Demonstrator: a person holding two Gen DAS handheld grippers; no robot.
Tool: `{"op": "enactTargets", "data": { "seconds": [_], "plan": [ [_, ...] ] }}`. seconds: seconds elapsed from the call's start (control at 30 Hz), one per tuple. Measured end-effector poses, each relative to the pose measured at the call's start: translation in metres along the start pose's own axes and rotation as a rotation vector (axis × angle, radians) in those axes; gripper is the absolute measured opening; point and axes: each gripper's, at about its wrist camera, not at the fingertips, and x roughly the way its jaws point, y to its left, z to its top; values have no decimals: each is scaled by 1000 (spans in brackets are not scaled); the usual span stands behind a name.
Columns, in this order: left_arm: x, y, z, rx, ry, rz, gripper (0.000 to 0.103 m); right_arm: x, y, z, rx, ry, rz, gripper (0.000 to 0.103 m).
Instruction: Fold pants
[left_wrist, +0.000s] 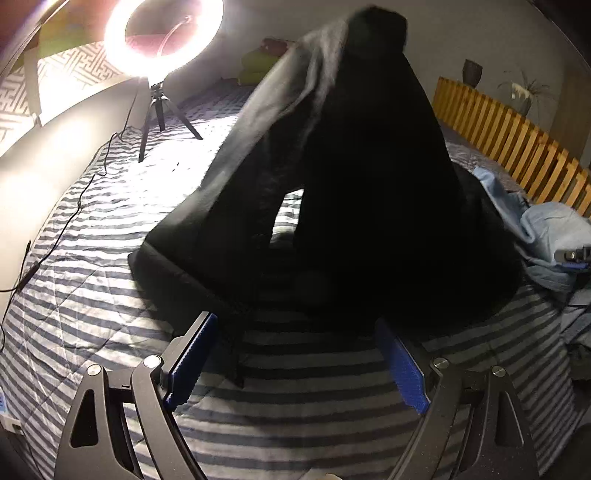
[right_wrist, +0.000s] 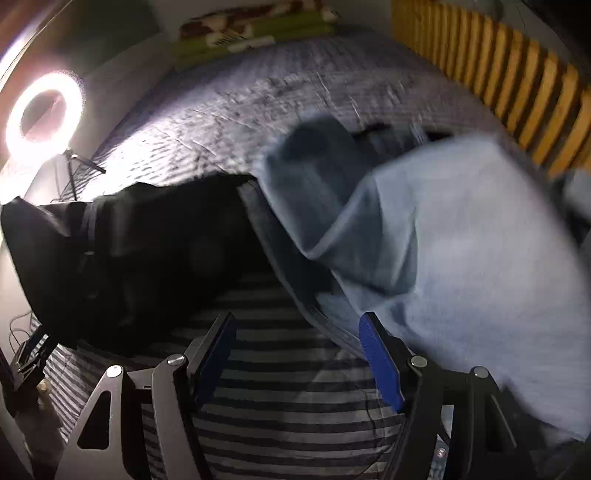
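The black pants (left_wrist: 369, 184) rise in a tall tent shape over the striped bedspread (left_wrist: 92, 258). Their top is blurred, their lower edge rests on the bed, and a gap shows between the legs. What holds the top up is hidden. My left gripper (left_wrist: 295, 321) stands open just in front of the pants' lower edge, with only bedspread between its blue pads. In the right wrist view the pants (right_wrist: 129, 251) lie dark at the left. My right gripper (right_wrist: 297, 317) is open over the stripes, its right finger close to a light blue garment (right_wrist: 461, 240).
A lit ring light (left_wrist: 162, 37) on a tripod stands on the bed's far left, with a black cable (left_wrist: 74, 206) trailing along the bed's edge. A yellow slatted fence (left_wrist: 509, 136) borders the right side. Green pillows (right_wrist: 251, 33) lie at the head. The blue garment (left_wrist: 546, 225) is heaped at right.
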Motion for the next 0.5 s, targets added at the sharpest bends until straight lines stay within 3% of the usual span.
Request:
{"op": "enactTargets", "data": {
  "seconds": [0.13, 0.27, 0.3, 0.37, 0.43, 0.5],
  "plan": [
    [14, -14, 4, 28, 9, 1, 89, 37, 0, 0, -89, 66, -65, 65],
    [26, -23, 6, 43, 20, 16, 89, 55, -32, 30, -135, 30, -322, 62],
    [29, -24, 7, 45, 23, 19, 89, 52, -52, 42, -97, 7, -417, 60],
    [33, -25, 9, 48, 19, 33, 89, 35, -106, 64, 27, -38, -544, 40],
    [38, -26, 12, 44, 20, 43, 89, 15, -148, 74, 143, -82, -633, 33],
    [43, -24, 17, 29, 19, 43, 89, -10, -187, 80, 253, -125, -700, 33]
  ]
}}
